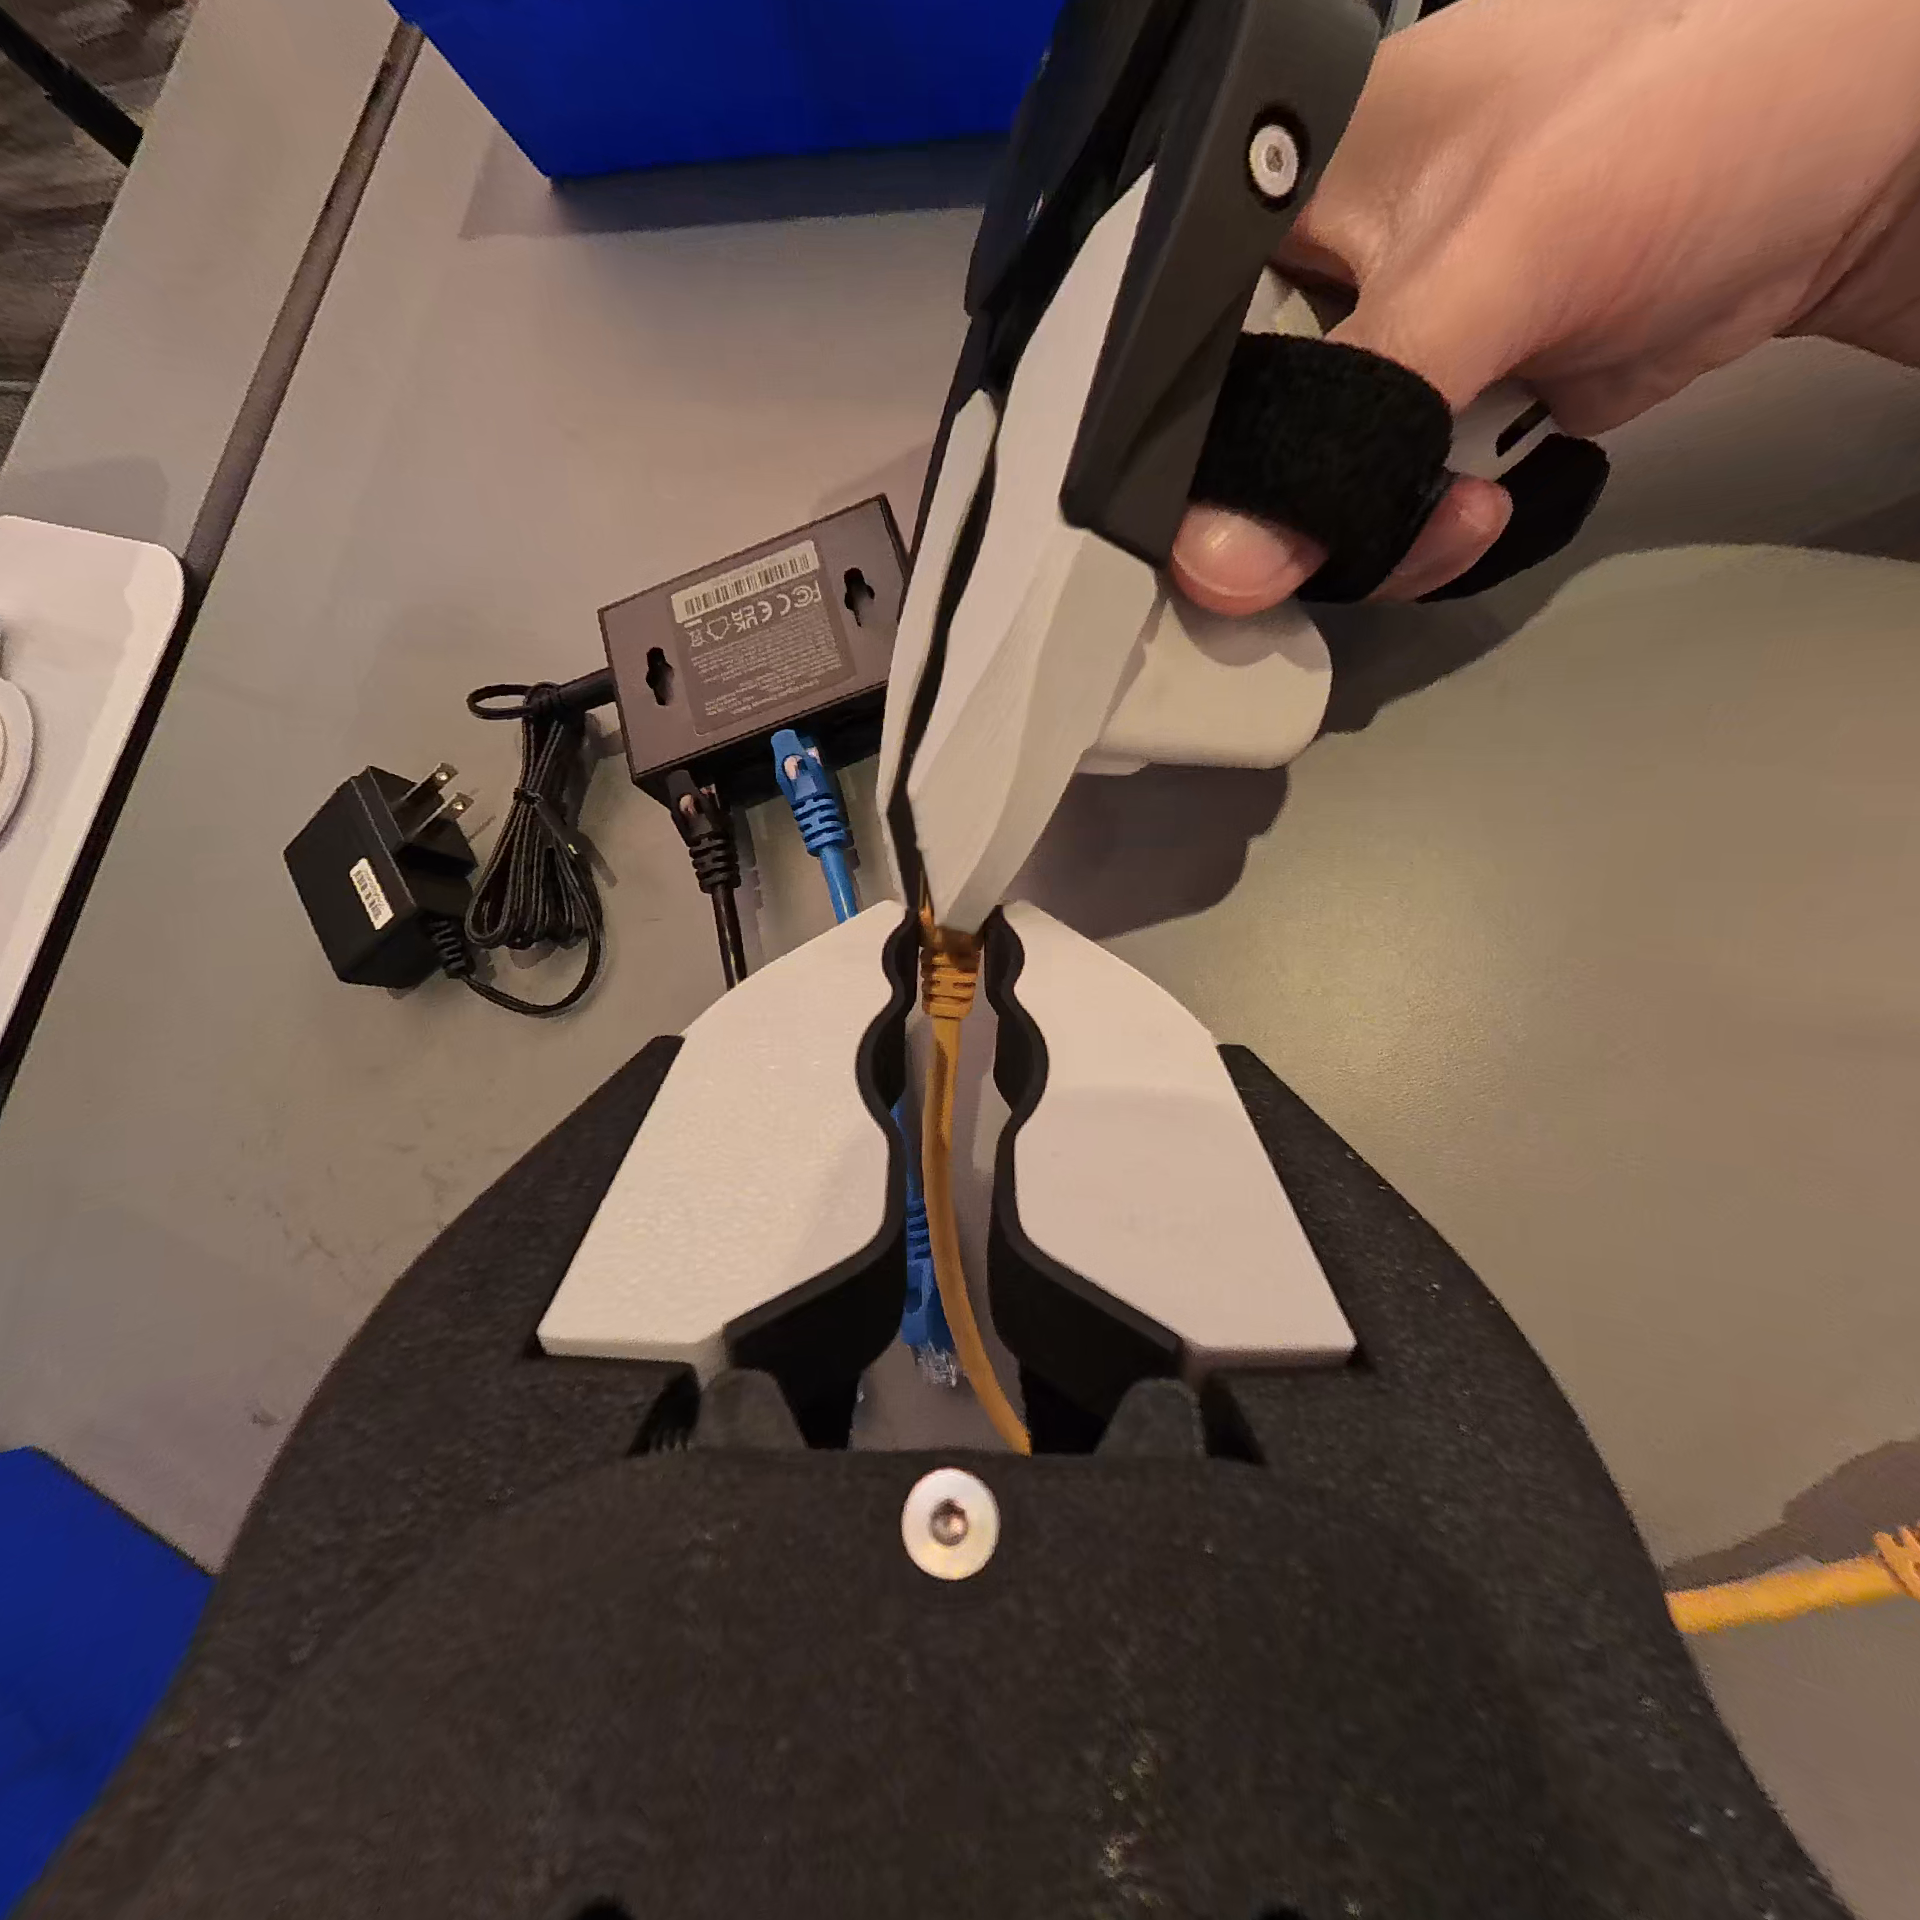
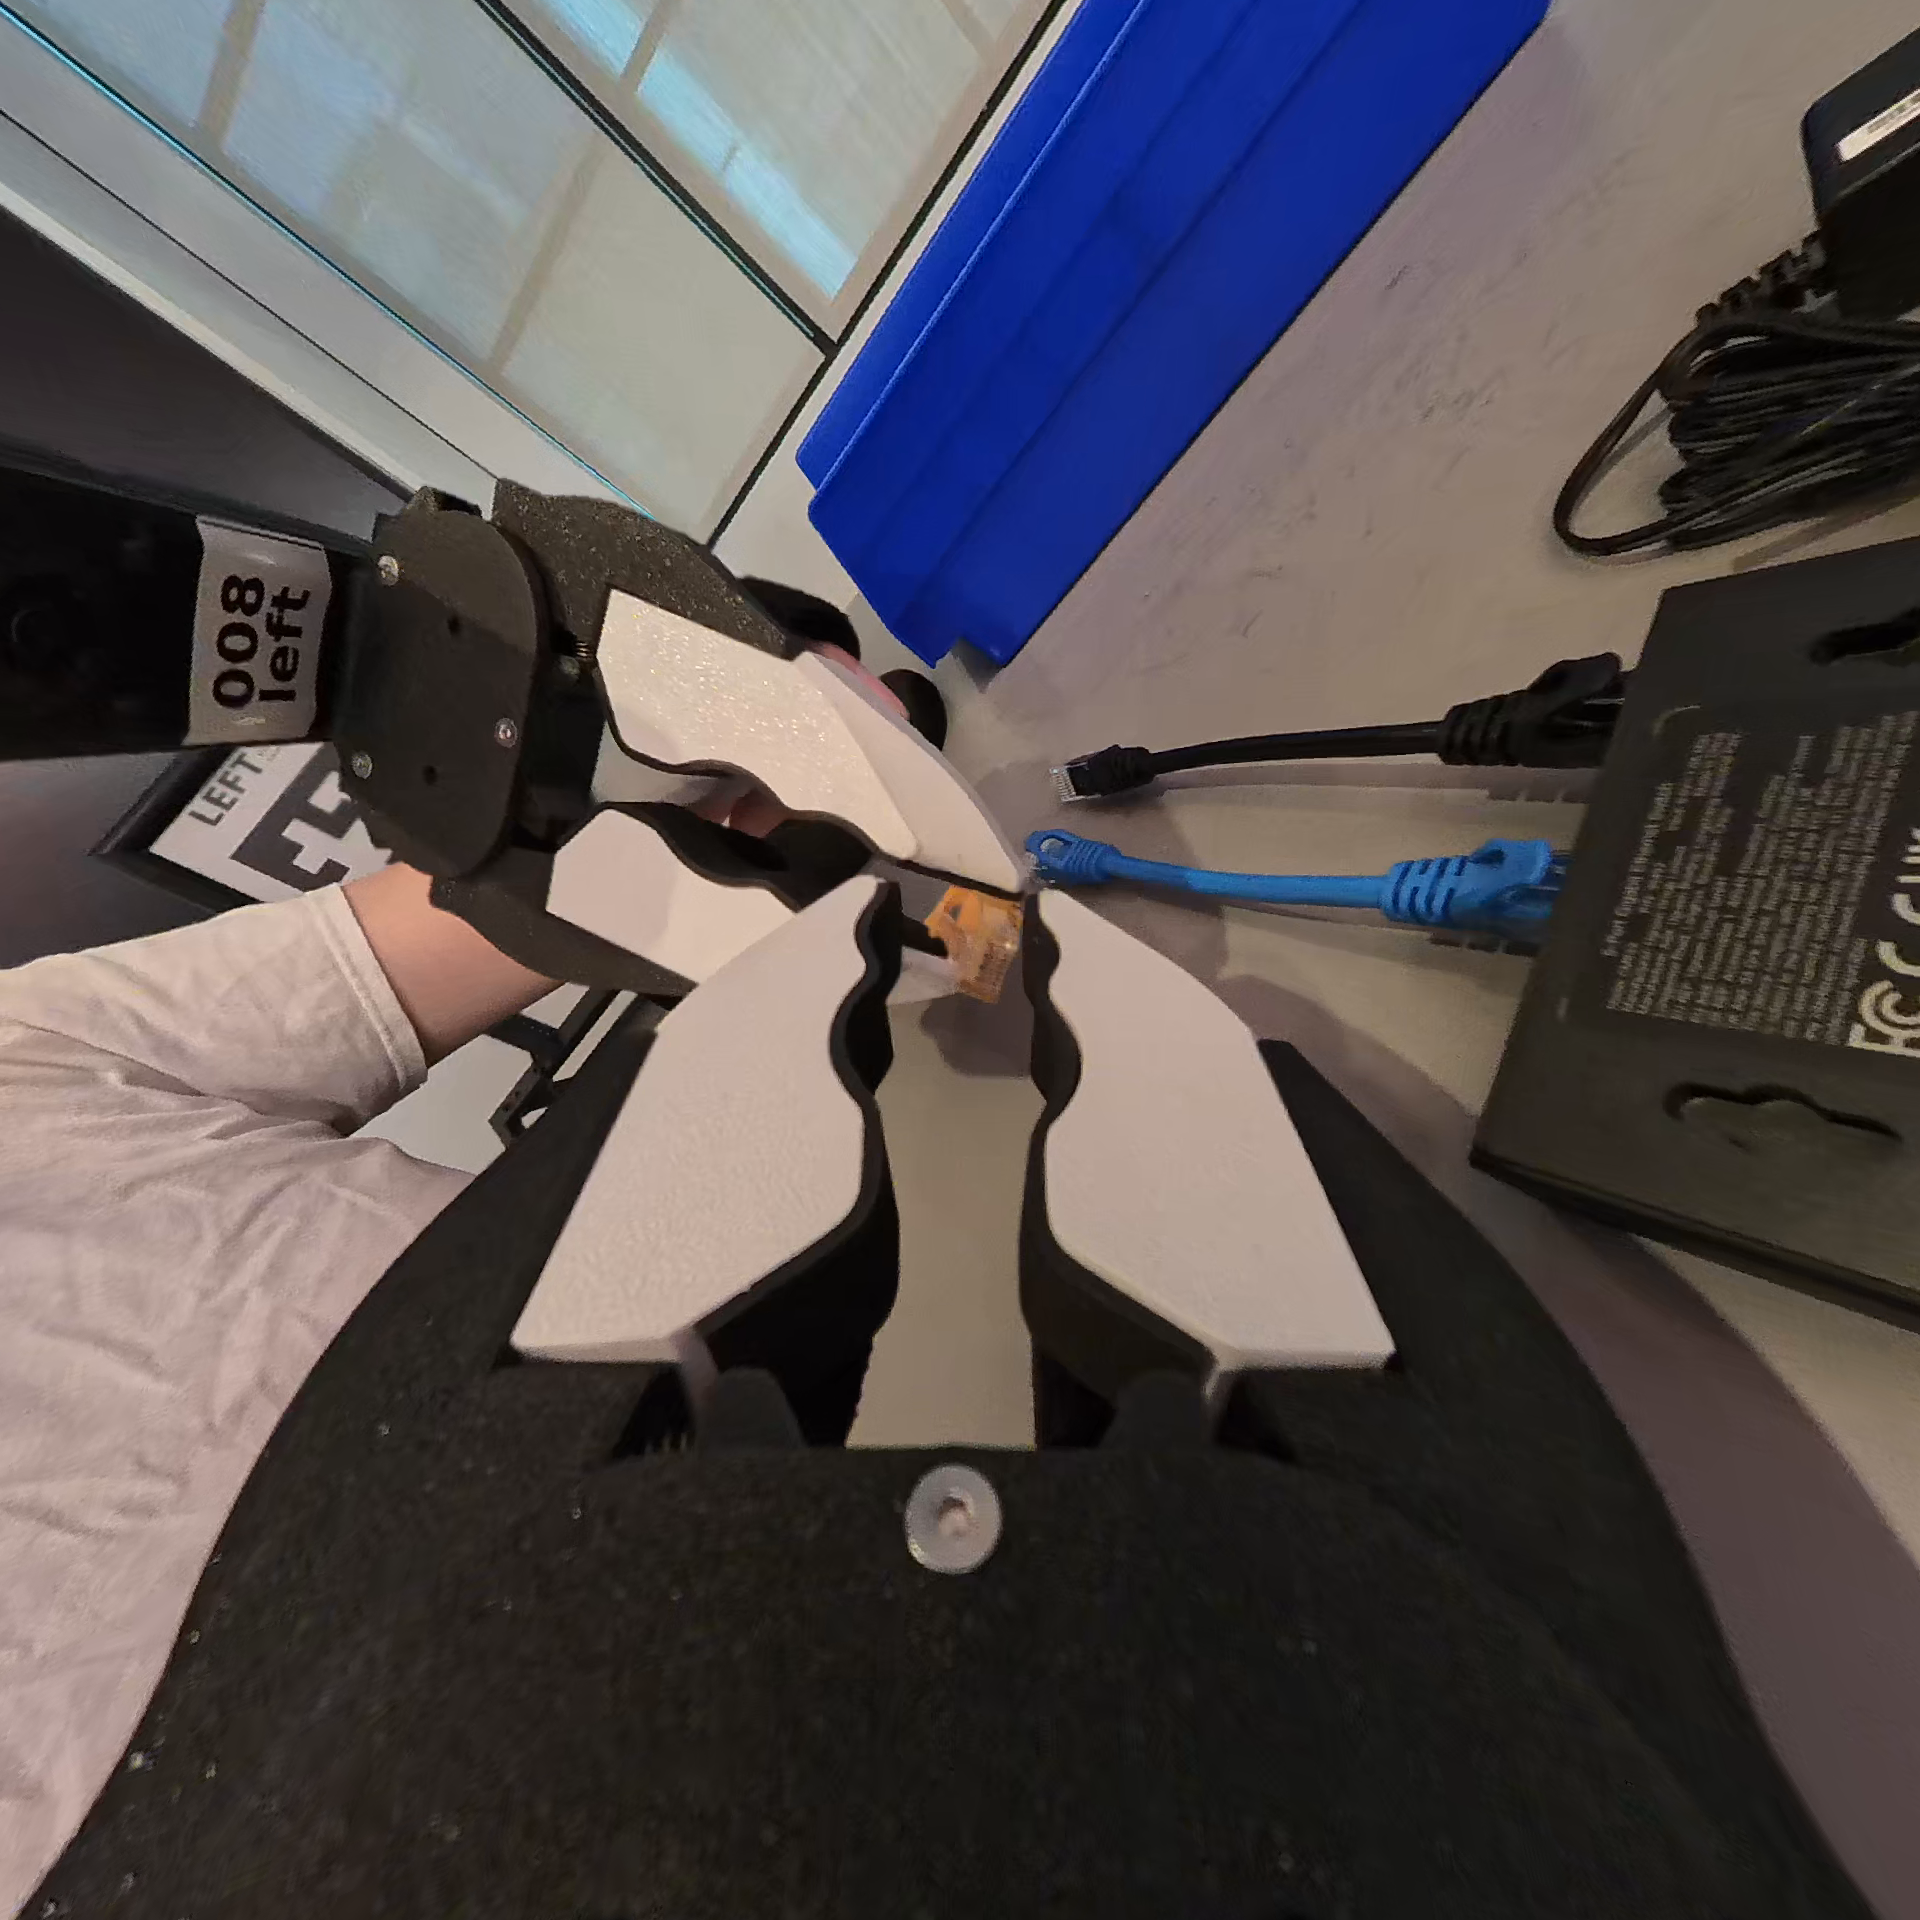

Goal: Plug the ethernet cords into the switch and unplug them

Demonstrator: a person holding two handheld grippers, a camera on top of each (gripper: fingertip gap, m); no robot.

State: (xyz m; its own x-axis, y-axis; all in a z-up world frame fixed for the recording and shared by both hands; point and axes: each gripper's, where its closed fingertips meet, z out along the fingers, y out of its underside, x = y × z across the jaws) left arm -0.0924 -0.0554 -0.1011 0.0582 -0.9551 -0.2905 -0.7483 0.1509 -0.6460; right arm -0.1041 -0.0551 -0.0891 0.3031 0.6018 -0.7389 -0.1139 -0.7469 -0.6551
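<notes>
The black box-shaped switch (image 1: 748, 634) lies label-side up. Left gripper (image 1: 948, 961) clamps the yellow ethernet cord (image 1: 951, 1049); right gripper (image 2: 951, 940) closes around its clear plug (image 2: 982, 945), pad contact unclear.

Support: matte grey table (image 1: 1455, 935) | Landmark: black rectangular network switch (image 1: 727, 665), lying label-side up | Left of switch: black wall power adapter (image 1: 369, 883) with bundled black cord (image 1: 535, 831) | Behind switch: blue plastic bin (image 1: 727, 83) | Near side: short black patch cable (image 2: 1278, 750) and blue patch cable (image 2: 1236, 885) lying flat, one end toward the switch
</notes>
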